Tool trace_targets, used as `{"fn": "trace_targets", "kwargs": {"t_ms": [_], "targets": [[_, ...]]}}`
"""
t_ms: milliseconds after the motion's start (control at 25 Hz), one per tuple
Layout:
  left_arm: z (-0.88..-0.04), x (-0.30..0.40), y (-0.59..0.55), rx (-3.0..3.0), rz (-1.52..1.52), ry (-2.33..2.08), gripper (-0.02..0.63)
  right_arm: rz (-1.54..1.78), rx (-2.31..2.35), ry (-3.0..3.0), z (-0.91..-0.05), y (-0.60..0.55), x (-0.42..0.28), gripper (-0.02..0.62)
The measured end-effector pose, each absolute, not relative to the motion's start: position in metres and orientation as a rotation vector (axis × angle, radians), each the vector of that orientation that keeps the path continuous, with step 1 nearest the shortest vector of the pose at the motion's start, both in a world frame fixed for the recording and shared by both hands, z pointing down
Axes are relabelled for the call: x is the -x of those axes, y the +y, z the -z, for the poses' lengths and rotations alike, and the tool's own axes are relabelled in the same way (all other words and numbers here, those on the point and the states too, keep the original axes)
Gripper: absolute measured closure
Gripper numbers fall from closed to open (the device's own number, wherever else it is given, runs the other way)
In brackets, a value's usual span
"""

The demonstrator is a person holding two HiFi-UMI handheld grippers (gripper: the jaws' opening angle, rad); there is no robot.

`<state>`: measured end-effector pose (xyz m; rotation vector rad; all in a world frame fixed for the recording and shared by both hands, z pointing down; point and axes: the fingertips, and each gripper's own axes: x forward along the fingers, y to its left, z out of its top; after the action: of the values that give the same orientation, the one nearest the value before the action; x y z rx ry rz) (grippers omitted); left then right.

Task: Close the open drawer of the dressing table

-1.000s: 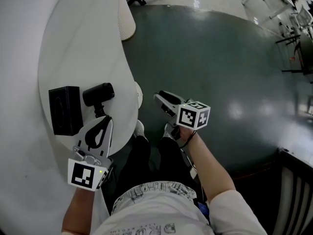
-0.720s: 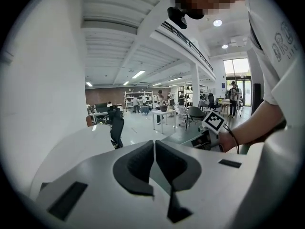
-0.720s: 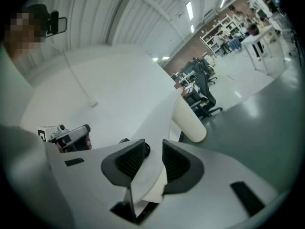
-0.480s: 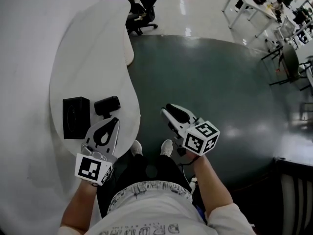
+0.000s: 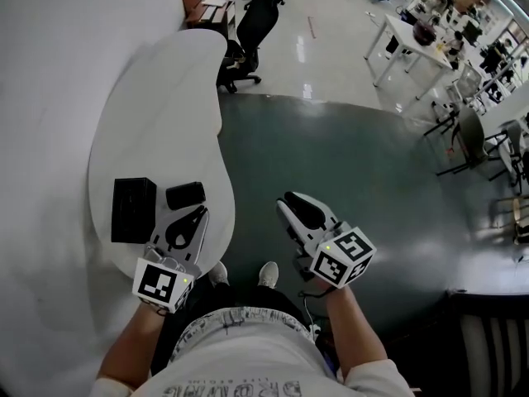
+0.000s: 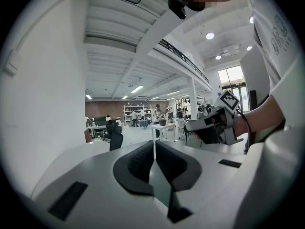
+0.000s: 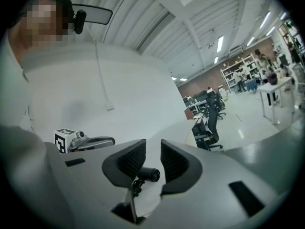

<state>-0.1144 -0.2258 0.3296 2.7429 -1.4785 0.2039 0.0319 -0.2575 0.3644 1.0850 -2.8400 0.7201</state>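
Observation:
The white dressing table (image 5: 157,98) curves along the wall at the left; no drawer shows in any view. On its top stand a black box (image 5: 133,209) and a small black camera (image 5: 186,194) on a stand. My left gripper (image 5: 198,215) hovers over the table's near edge, just in front of the camera, with its jaws shut and nothing in them (image 6: 154,149). My right gripper (image 5: 289,201) is held over the dark floor, right of the table. Its jaws (image 7: 153,151) stand apart and are closing, with nothing between them; the camera (image 7: 150,174) shows far beyond the gap.
A dark round carpet (image 5: 355,164) spreads to the right of the table. A black office chair (image 5: 248,23) stands at the table's far end. White desks (image 5: 405,40) and more chairs (image 5: 471,139) fill the back right. The person's shoes (image 5: 269,273) are below the grippers.
Both grippers have risen, the right one more, and its marker cube has rolled. The head view has lifted, so more of the room shows beyond the table.

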Motion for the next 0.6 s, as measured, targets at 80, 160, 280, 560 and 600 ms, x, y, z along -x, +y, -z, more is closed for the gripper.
{"fn": "trace_targets", "kwargs": {"t_ms": [80, 160, 280, 560, 600], "targets": [[-0.328, 0.116, -0.225, -2.744, -0.174, -1.472, 0.575, -0.685, -1.094, -2.845, -0.354, -0.252, -0.029, 0.496], [-0.326, 0.117, -0.224, -2.745, -0.154, -1.472, 0.575, -0.649, -1.097, -2.849, -0.345, -0.247, -0.026, 0.5], [-0.314, 0.119, -0.223, -2.756, -0.129, -1.471, 0.575, -0.585, -1.096, -2.847, -0.331, -0.239, -0.021, 0.506], [-0.295, 0.123, -0.228, -2.799, -0.081, -1.453, 0.575, -0.425, -1.146, -2.826, -0.306, -0.233, -0.011, 0.537], [-0.294, 0.125, -0.23, -2.803, -0.079, -1.451, 0.575, -0.418, -1.15, -2.827, -0.304, -0.234, -0.008, 0.538]]}}
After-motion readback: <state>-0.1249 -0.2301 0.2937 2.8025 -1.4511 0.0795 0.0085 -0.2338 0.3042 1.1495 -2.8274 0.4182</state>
